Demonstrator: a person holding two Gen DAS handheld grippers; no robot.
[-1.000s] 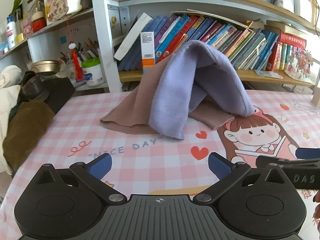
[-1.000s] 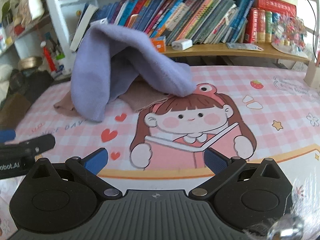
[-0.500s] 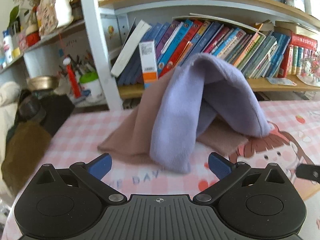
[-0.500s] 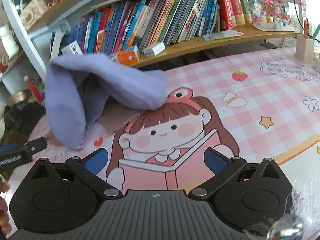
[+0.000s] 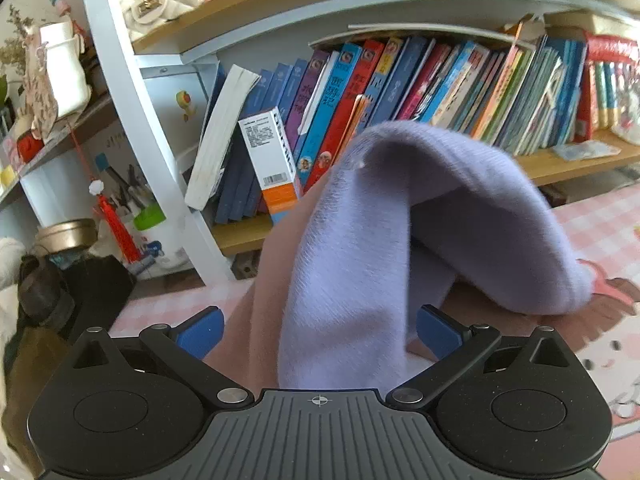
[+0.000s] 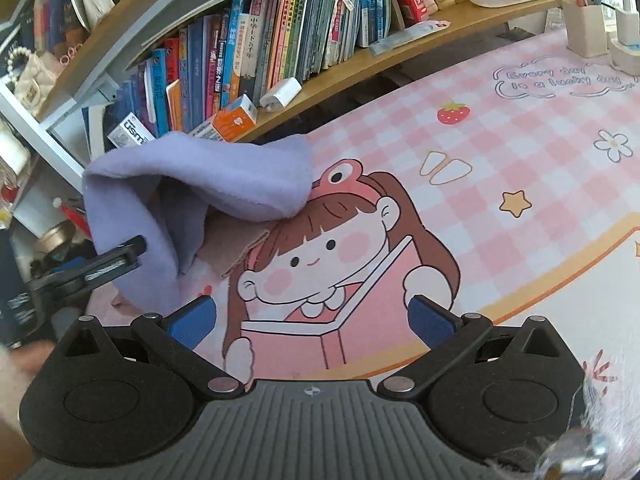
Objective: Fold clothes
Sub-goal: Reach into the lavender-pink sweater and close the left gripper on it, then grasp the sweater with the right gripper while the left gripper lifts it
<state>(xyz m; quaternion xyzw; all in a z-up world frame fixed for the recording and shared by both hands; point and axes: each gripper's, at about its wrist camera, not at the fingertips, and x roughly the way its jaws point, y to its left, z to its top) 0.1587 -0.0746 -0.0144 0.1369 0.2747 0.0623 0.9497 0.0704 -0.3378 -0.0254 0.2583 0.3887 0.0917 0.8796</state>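
A lilac fleece garment [image 5: 400,240] lies humped over a dusty-pink garment [image 5: 264,292] on the pink checked table mat. In the left wrist view my left gripper [image 5: 318,330] is open, its blue pads either side of the lilac cloth's near hanging edge. In the right wrist view the lilac garment [image 6: 208,188] and the pink one [image 6: 236,244] lie at the left; my right gripper [image 6: 310,318] is open and empty over the cartoon girl print. The left gripper's finger [image 6: 96,268] shows against the lilac cloth.
A bookshelf [image 5: 440,92] full of books stands right behind the clothes. Dark and brown clothing [image 5: 48,304] is piled off the table's left edge. A pen holder [image 6: 584,28] and charger stand at the far right. The mat [image 6: 520,160] lies to the right of the clothes.
My left gripper has moved forward up to the lilac garment, which now sits between its open pads. My right gripper has tilted and swung rightward, away from the clothes.
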